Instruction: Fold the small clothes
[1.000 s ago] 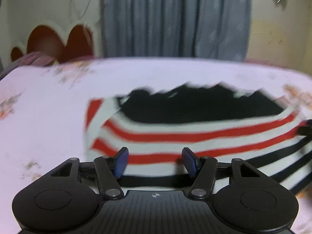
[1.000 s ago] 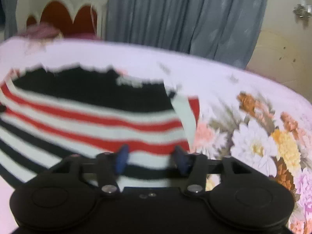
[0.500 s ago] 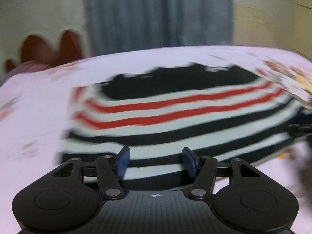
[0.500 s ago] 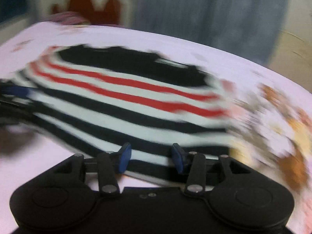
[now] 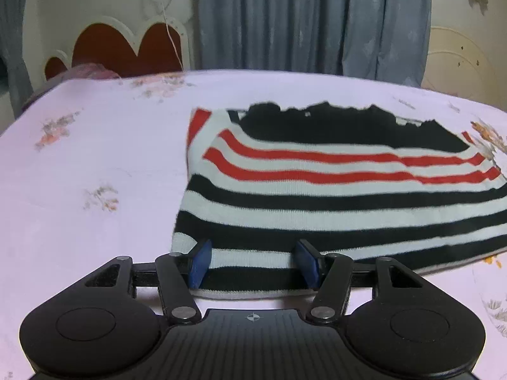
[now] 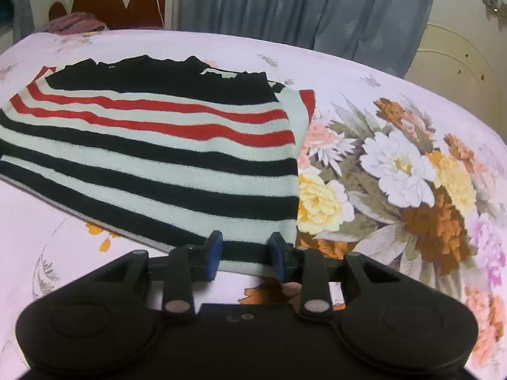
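Striped garment at the hem-grasp stage, its sleeves apparently already tucked in.
Left claw [image 5: 253, 264] spread, right claw [image 6: 244, 258] closing, each straddling the near hem of the sweater [image 6: 164, 145] lying flat on the bed [image 5: 95, 158]; the hem-to-collar fold remains.

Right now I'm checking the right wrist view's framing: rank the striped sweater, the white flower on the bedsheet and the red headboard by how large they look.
1. striped sweater
2. white flower
3. red headboard, though it is farther away and partly cut off, so that rank is unsure.

striped sweater [image 5: 332, 196], flat on bed; sleeves tucked
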Demonstrator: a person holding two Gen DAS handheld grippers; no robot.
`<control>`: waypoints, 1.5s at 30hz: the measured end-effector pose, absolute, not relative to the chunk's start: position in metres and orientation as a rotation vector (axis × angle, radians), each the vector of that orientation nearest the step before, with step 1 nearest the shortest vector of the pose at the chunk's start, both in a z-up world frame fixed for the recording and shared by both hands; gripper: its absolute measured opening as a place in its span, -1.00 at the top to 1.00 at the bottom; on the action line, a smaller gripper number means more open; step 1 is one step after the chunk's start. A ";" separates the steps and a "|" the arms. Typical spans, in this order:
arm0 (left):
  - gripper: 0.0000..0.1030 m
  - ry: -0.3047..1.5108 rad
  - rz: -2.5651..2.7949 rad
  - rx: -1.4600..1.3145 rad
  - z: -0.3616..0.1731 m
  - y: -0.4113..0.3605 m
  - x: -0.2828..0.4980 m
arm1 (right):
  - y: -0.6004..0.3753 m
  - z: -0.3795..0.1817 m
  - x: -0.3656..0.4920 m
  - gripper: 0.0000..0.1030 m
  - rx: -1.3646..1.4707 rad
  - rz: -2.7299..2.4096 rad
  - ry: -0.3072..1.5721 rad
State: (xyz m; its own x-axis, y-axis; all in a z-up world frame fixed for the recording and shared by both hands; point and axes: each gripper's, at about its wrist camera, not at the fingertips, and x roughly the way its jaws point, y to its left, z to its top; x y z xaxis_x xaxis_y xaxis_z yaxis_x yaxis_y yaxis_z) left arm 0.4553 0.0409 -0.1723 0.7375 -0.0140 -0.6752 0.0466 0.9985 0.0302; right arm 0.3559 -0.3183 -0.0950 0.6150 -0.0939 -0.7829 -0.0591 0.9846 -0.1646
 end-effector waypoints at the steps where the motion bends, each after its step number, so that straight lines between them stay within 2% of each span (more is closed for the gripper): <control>1: -0.15 0.754 -0.030 0.052 -0.175 0.041 0.456 | -0.319 -0.090 0.355 0.42 -0.177 -0.027 0.888; 30: -0.16 0.783 -0.050 0.030 -0.184 0.046 0.462 | -0.317 -0.103 0.349 0.42 -0.203 -0.040 0.890; 33: -0.29 0.782 -0.069 0.057 -0.178 0.046 0.459 | -0.318 -0.102 0.351 0.40 -0.196 -0.037 0.893; 34: -0.46 0.762 -0.072 0.082 -0.176 0.043 0.452 | -0.320 -0.102 0.350 0.38 -0.180 -0.034 0.886; 35: -0.79 0.737 -0.068 0.105 -0.173 0.040 0.443 | -0.323 -0.101 0.348 0.30 -0.159 -0.031 0.875; 36: -0.93 0.705 -0.025 0.132 -0.170 0.038 0.431 | -0.324 -0.098 0.344 0.17 -0.153 -0.030 0.863; 37: -0.95 0.671 0.018 0.132 -0.166 0.038 0.419 | -0.323 -0.092 0.335 -0.42 -0.161 -0.046 0.839; 38: -0.95 0.660 0.027 0.090 -0.164 0.042 0.409 | -0.322 -0.088 0.325 -0.70 -0.169 -0.069 0.801; 39: -0.95 0.659 0.017 0.026 -0.163 0.047 0.401 | -0.322 -0.085 0.314 -0.61 -0.167 -0.071 0.762; 41: -0.86 0.672 -0.003 -0.141 -0.166 0.060 0.392 | -0.323 -0.079 0.298 -0.03 -0.111 -0.029 0.735; 42: -0.76 0.693 -0.013 -0.242 -0.170 0.067 0.393 | -0.322 -0.077 0.294 0.14 -0.077 -0.011 0.738; 43: -0.53 0.716 -0.017 -0.337 -0.176 0.076 0.395 | -0.321 -0.076 0.292 0.44 -0.041 0.007 0.739; 44: -0.41 0.743 -0.011 -0.458 -0.184 0.085 0.401 | -0.319 -0.075 0.293 0.53 -0.013 0.013 0.740; 45: -0.41 0.745 0.010 -0.546 -0.191 0.093 0.405 | -0.317 -0.074 0.295 0.52 0.024 0.020 0.739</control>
